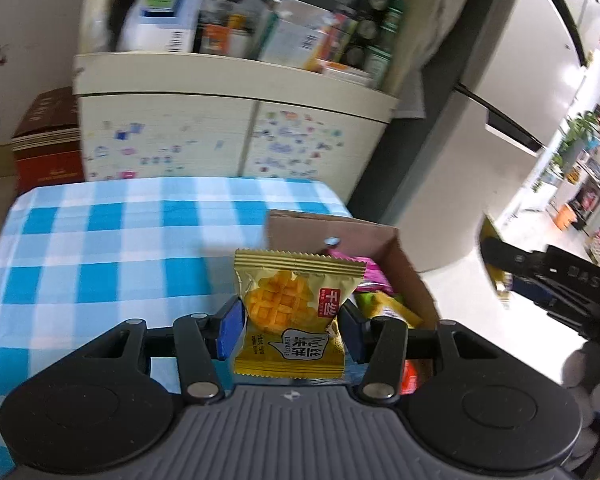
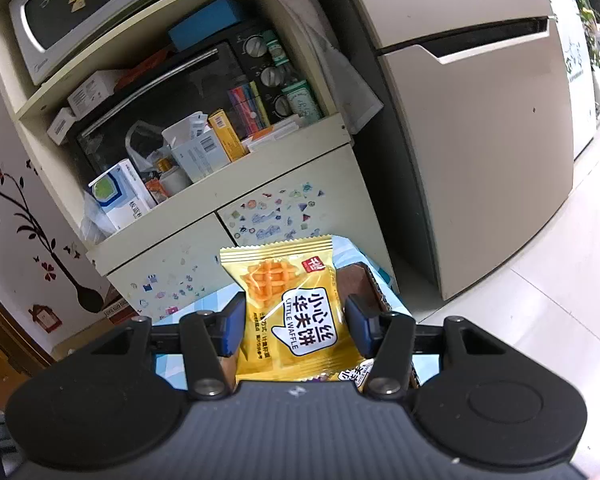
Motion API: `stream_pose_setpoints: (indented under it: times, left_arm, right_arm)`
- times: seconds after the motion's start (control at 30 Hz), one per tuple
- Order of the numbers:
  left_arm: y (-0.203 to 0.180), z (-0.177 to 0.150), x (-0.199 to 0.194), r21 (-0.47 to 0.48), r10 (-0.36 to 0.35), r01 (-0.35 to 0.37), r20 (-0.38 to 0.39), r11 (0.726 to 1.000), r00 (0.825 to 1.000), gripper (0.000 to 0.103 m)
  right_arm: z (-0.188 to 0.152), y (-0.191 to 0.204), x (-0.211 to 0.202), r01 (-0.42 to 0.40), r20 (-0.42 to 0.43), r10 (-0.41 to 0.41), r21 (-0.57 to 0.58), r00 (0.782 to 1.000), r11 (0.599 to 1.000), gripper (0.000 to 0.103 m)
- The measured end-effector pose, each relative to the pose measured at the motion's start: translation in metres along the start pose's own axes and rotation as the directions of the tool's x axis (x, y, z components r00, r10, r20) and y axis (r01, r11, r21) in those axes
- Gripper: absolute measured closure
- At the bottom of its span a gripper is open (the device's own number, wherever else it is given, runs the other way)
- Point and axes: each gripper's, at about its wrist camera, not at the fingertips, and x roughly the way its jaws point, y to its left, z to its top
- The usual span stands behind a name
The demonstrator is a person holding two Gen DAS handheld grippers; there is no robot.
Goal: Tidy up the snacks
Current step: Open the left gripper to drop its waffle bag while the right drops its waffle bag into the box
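Observation:
My left gripper (image 1: 291, 316) is shut on a yellow waffle packet (image 1: 292, 280), held upright between its blue pads (image 1: 232, 330) above the blue-checked tablecloth (image 1: 100, 240). Just right of it stands an open cardboard box (image 1: 332, 228) with several snack packets (image 1: 384, 304) inside. At the right edge of the left wrist view my right gripper (image 1: 494, 268) carries another yellow packet (image 1: 490, 240). In the right wrist view that gripper (image 2: 296, 312) is shut on its yellow waffle packet (image 2: 296, 308), above the box's brown flap (image 2: 356, 280). A similar packet (image 2: 356, 374) shows below it.
Behind the table stands a cream cabinet (image 1: 236, 140) with stickers on its doors and a shelf crowded with boxes (image 1: 160, 20). A red carton (image 1: 48, 140) sits at the left and a fridge (image 2: 480, 140) at the right. A microwave (image 2: 80, 8) tops the cabinet.

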Motion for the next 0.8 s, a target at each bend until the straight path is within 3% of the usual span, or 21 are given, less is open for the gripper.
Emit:
stream_pose_setpoints:
  times: [0.3,0.47,0.53,0.6,0.7,0.8]
  left_arm:
    - [-0.042,0.01,0.021,0.03,-0.067,0.068,-0.032,0.997,0.997,0.047]
    - [-0.053,0.007,0.039,0.038,-0.059,0.061,-0.063,0.997,0.996,0.044]
    - [-0.055,0.004,0.042,0.042,-0.036,0.039,-0.072,0.998,0.997,0.024]
    - [-0.057,0.001,0.041,0.051,0.004,-0.001,-0.06,0.999,0.998,0.012]
    - [-0.058,0.001,0.037,0.066,0.037,-0.034,-0.052,0.997,0.998,0.001]
    - [-0.06,-0.001,0.032,0.075,0.073,-0.068,-0.068,0.995,0.995,0.0]
  right_arm:
    - [0.0,-0.011,0.013,0.009,-0.04,-0.006,0.072,0.999,0.997,0.05]
    - [-0.001,-0.016,0.024,-0.002,-0.066,0.01,0.114,0.998,0.993,0.049]
    - [-0.001,-0.018,0.029,-0.005,-0.081,0.016,0.132,0.997,0.991,0.046]
    - [-0.003,-0.02,0.032,-0.005,-0.092,0.019,0.152,0.996,0.988,0.041]
    - [-0.003,-0.021,0.031,-0.024,-0.082,0.039,0.176,0.996,0.984,0.032]
    - [-0.003,-0.021,0.028,-0.027,-0.073,0.04,0.176,0.997,0.984,0.029]
